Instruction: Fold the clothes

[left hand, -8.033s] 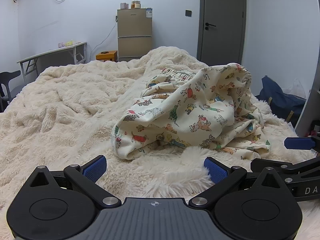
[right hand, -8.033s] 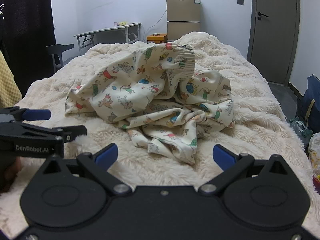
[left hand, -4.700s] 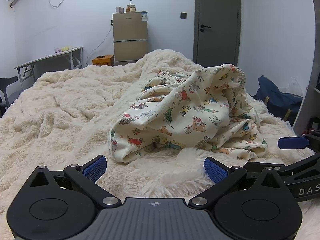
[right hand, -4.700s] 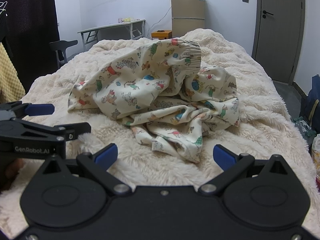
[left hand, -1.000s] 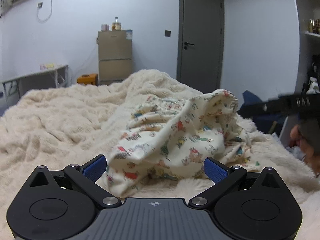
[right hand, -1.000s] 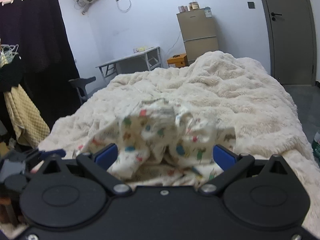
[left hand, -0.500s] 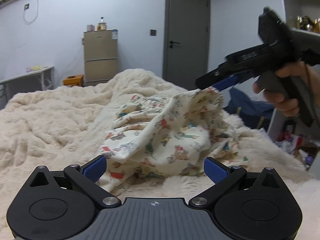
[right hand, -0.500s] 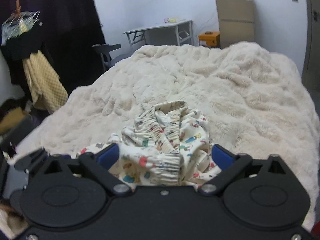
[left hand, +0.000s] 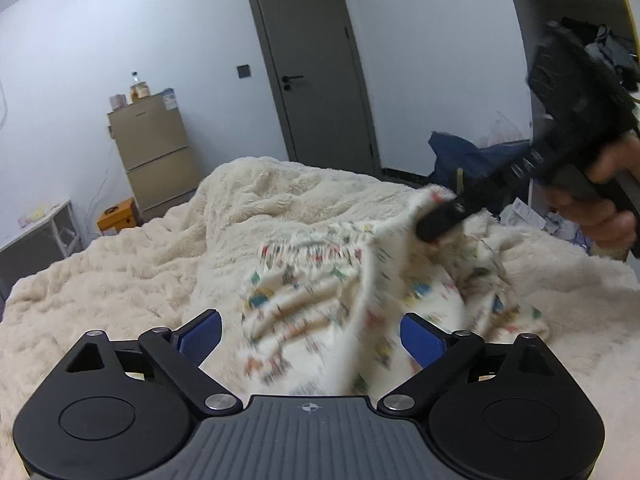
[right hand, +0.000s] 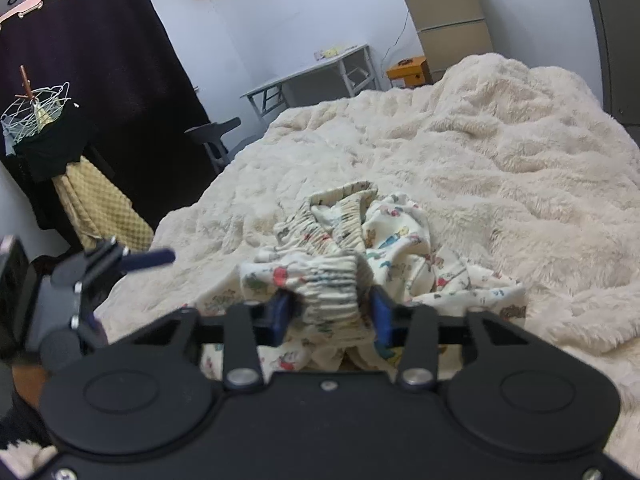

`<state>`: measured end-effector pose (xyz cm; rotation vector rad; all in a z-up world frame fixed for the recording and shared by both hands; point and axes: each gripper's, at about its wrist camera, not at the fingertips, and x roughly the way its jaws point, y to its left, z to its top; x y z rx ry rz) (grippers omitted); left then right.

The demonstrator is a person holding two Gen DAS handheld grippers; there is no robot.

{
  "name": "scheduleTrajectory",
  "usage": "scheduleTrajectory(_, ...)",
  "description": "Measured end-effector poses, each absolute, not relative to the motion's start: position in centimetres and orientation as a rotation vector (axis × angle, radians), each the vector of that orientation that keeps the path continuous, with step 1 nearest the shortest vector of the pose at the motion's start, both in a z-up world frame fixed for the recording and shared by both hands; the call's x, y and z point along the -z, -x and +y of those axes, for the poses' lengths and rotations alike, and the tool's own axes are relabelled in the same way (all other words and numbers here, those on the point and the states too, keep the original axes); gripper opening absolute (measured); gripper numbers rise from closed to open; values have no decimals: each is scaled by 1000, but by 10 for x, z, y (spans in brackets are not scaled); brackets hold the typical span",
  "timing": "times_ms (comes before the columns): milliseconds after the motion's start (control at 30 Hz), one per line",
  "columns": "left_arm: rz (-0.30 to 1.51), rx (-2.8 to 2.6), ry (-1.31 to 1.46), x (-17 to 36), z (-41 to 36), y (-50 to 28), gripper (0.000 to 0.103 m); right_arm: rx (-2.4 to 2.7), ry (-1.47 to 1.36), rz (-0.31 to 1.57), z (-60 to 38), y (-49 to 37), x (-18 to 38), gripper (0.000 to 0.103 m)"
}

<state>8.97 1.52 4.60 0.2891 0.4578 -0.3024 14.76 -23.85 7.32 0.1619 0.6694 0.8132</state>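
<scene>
A cream garment with a coloured cartoon print [left hand: 320, 300] lies crumpled on the fluffy cream bed. It also shows in the right wrist view [right hand: 384, 240]. My right gripper [right hand: 329, 307] has its blue pads closed in on the garment's gathered elastic band [right hand: 328, 280]; in the left wrist view it [left hand: 438, 222] lifts that edge from the right. My left gripper [left hand: 311, 330] is open, its blue pads wide apart, with the blurred cloth just in front of it. It also shows in the right wrist view [right hand: 132, 260], at the left.
The fluffy blanket [right hand: 500, 152] covers the whole bed. Behind stand a beige fridge [left hand: 154, 156], an orange box [left hand: 120, 216], a grey door [left hand: 312, 60] and a folding table [right hand: 312, 72]. A dark blue bag [left hand: 472, 160] lies right of the bed; a black curtain [right hand: 100, 80] hangs at left.
My right gripper has closed from wide open onto the elastic band and pulls it up. My left gripper has moved closer to the garment, which is now blurred by motion.
</scene>
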Motion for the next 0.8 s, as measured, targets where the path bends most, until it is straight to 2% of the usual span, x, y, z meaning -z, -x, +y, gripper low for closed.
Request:
scheduleTrajectory(67, 464, 298, -252, -43, 19, -94, 87, -820, -170, 619, -252, -135, -83, 21)
scheduleTrajectory(367, 406, 454, -103, -29, 29, -54, 87, -848, -204, 393, -311, -78, -127, 20)
scheduleTrajectory(500, 362, 493, -127, -43, 24, -38, 88, -891, -40, 359, -357, -48, -141, 22)
scheduleTrajectory(633, 364, 522, -135, -43, 23, -34, 89, -825, 99, 411, -388, -39, -132, 35)
scheduleTrajectory(700, 384, 515, -141, -38, 25, -37, 89, -798, 153, 421, -397, -39, -125, 54)
scheduleTrajectory(800, 396, 499, -136, -33, 29, -41, 93, -807, 79, 421, -410, -45, -120, 65)
